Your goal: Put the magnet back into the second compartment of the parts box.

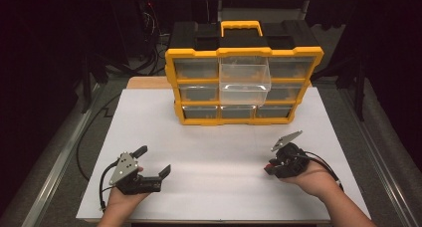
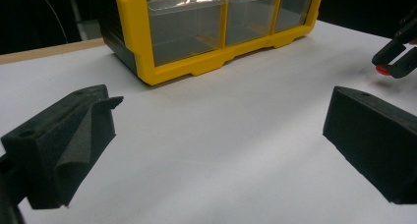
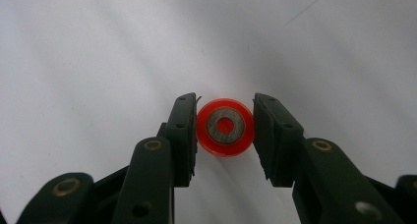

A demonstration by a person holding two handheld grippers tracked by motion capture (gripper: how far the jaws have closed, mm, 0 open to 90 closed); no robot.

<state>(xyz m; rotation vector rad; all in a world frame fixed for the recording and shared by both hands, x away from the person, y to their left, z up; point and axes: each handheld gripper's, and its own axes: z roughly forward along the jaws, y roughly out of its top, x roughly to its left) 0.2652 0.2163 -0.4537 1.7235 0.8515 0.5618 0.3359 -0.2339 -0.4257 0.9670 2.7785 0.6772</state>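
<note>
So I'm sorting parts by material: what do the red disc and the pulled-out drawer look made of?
The red disc looks like glossy translucent plastic around a dull grey metal ring, possibly a magnet. It sits between the right gripper pads. The pulled-out drawer looks like clear hard plastic: the yellow organizer frame shows through it.

Light: bright overhead pool on the white rectangular table board (image 1: 214, 137), dark behind the yellow plastic drawer cabinet (image 1: 244, 85).
Glare: sheen on the cabinet's clear drawers.
Blur: soft near jaws in both gripper views.
</note>
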